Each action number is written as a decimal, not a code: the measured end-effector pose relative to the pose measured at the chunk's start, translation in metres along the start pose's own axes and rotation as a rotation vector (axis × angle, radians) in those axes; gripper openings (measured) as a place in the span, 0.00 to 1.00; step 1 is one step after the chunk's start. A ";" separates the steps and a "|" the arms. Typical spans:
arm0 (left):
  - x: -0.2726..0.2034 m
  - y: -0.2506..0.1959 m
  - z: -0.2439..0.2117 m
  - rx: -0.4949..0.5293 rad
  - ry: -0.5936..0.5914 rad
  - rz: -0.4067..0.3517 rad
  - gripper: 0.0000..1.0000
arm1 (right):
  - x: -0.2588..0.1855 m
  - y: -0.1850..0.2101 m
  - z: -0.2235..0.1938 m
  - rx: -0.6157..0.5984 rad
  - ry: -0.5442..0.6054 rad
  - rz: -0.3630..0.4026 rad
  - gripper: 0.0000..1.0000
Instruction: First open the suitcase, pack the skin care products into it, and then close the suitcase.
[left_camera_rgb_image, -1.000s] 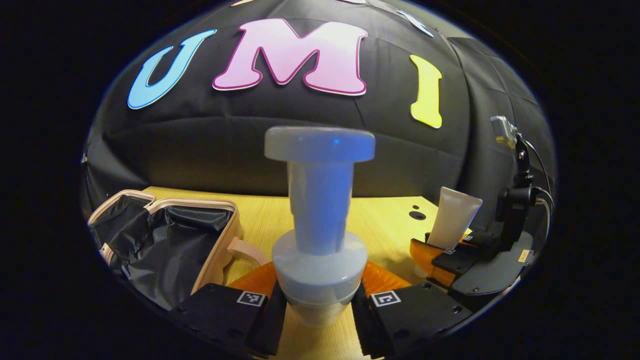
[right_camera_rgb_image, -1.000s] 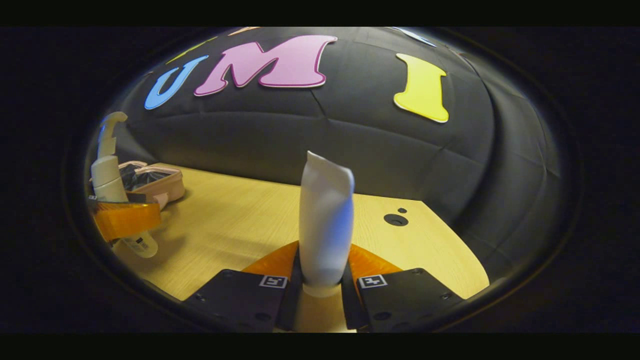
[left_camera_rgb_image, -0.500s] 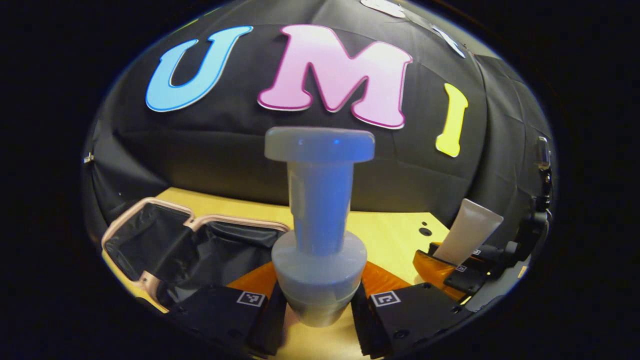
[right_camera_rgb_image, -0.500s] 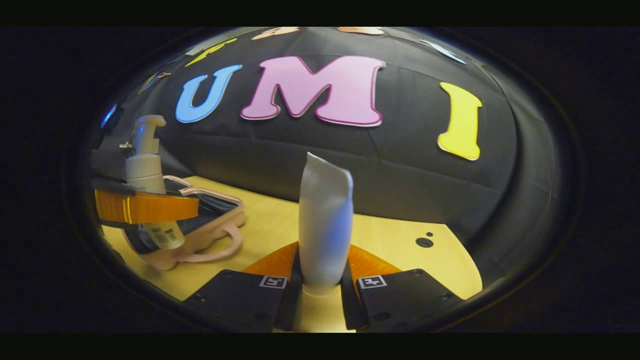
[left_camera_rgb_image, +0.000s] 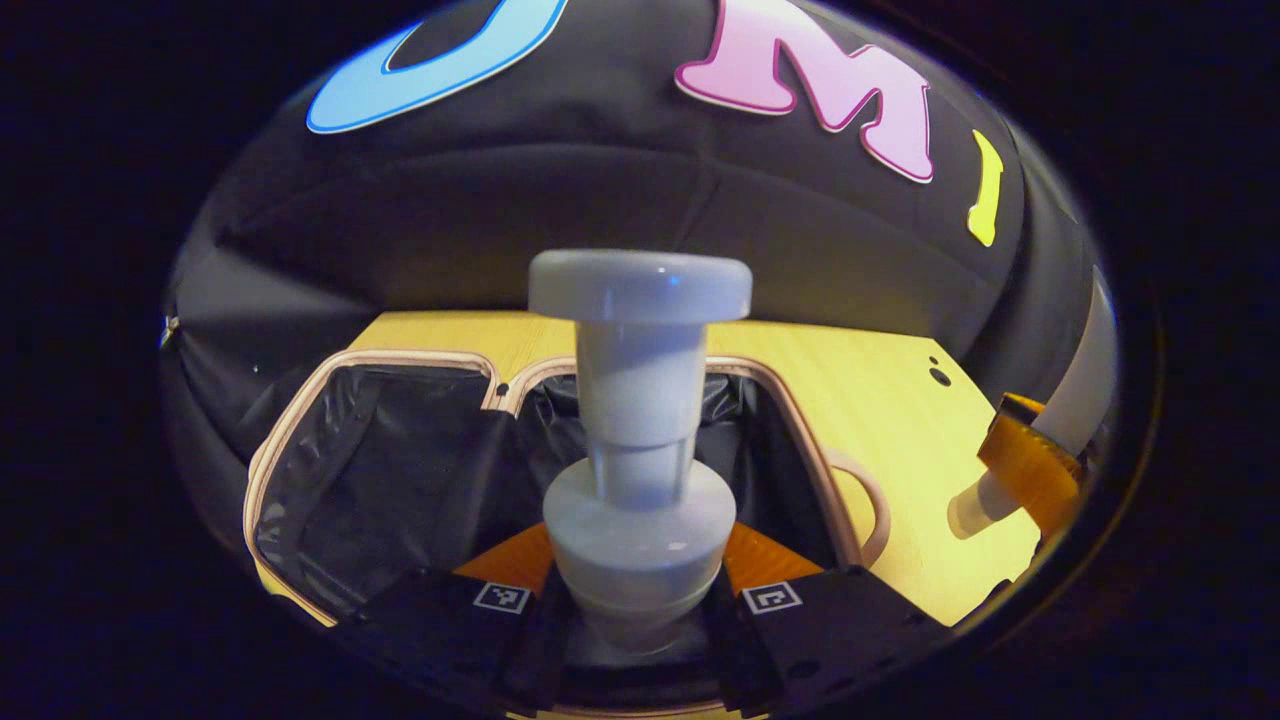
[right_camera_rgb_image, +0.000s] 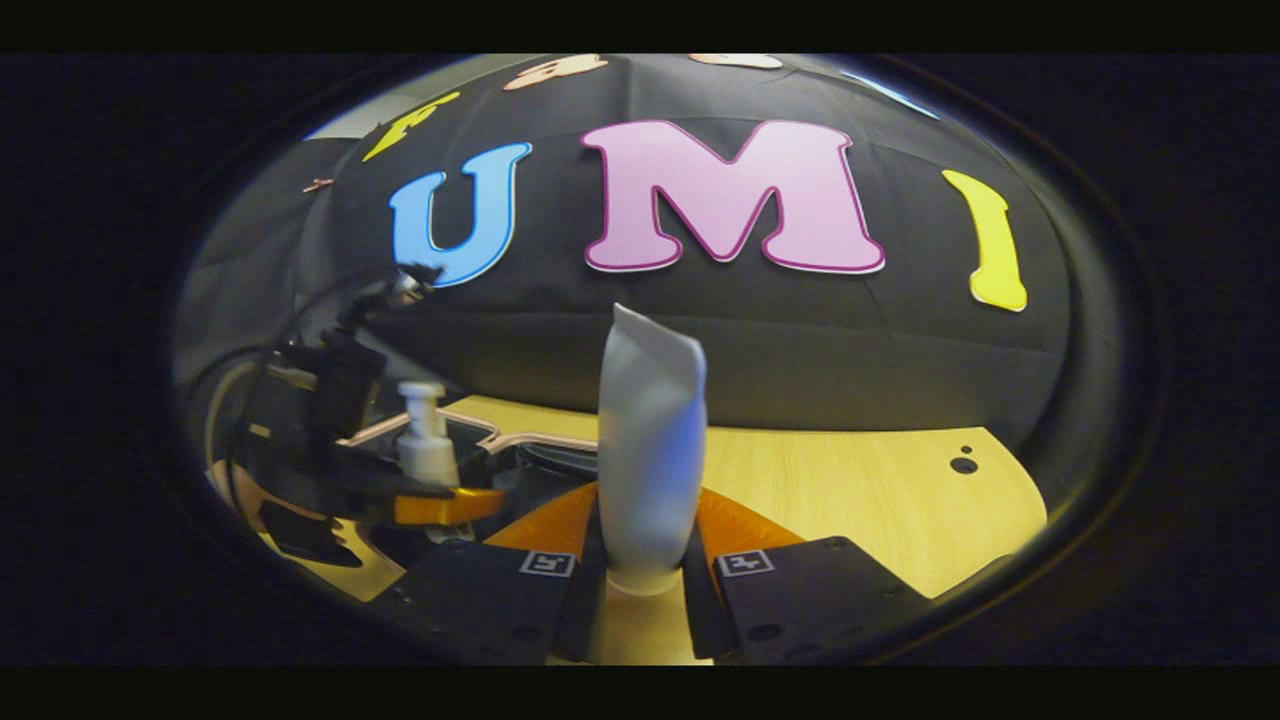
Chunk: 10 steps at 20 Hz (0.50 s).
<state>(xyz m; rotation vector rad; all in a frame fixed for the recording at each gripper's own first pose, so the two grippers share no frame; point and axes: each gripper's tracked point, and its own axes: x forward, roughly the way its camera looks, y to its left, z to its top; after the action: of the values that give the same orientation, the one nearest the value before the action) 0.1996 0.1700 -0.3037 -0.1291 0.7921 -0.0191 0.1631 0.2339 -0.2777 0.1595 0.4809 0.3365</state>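
Observation:
My left gripper (left_camera_rgb_image: 640, 600) is shut on a white pump bottle (left_camera_rgb_image: 638, 430), held upright over the open pink suitcase (left_camera_rgb_image: 300, 420) with its black lining. Both halves of the case lie open on the wooden table (left_camera_rgb_image: 880, 420). My right gripper (right_camera_rgb_image: 640, 590) is shut on a white squeeze tube (right_camera_rgb_image: 650, 440), cap down. In the right gripper view the left gripper (right_camera_rgb_image: 440, 505) and its pump bottle (right_camera_rgb_image: 425, 445) hover over the suitcase (right_camera_rgb_image: 520, 445) at the left. In the left gripper view the tube (left_camera_rgb_image: 1075, 400) and the right gripper (left_camera_rgb_image: 1030, 465) show at the far right edge.
The pink handle loop (left_camera_rgb_image: 870, 500) of the suitcase lies on the table to the case's right. Bare table (right_camera_rgb_image: 850, 500) with two small holes (right_camera_rgb_image: 963, 463) stretches to the right. The black cloth wall (right_camera_rgb_image: 800, 350) stands close behind the table.
My left gripper has carried the pump bottle leftward and forward until it hangs above the open suitcase. My right gripper with the tube has swung left toward the case.

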 end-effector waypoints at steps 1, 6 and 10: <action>0.005 0.003 -0.009 0.011 0.051 -0.015 0.65 | -0.001 0.007 0.001 0.007 -0.001 0.006 0.36; 0.032 0.017 -0.037 0.046 0.235 0.003 0.63 | 0.000 0.007 -0.006 0.080 0.028 -0.003 0.31; 0.048 0.021 -0.038 0.019 0.282 0.032 0.63 | 0.000 -0.004 -0.013 0.064 0.052 -0.018 0.36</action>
<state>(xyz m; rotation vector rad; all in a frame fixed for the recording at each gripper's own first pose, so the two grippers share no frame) 0.2057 0.1838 -0.3669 -0.0969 1.0752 -0.0141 0.1579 0.2307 -0.2894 0.2086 0.5448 0.3080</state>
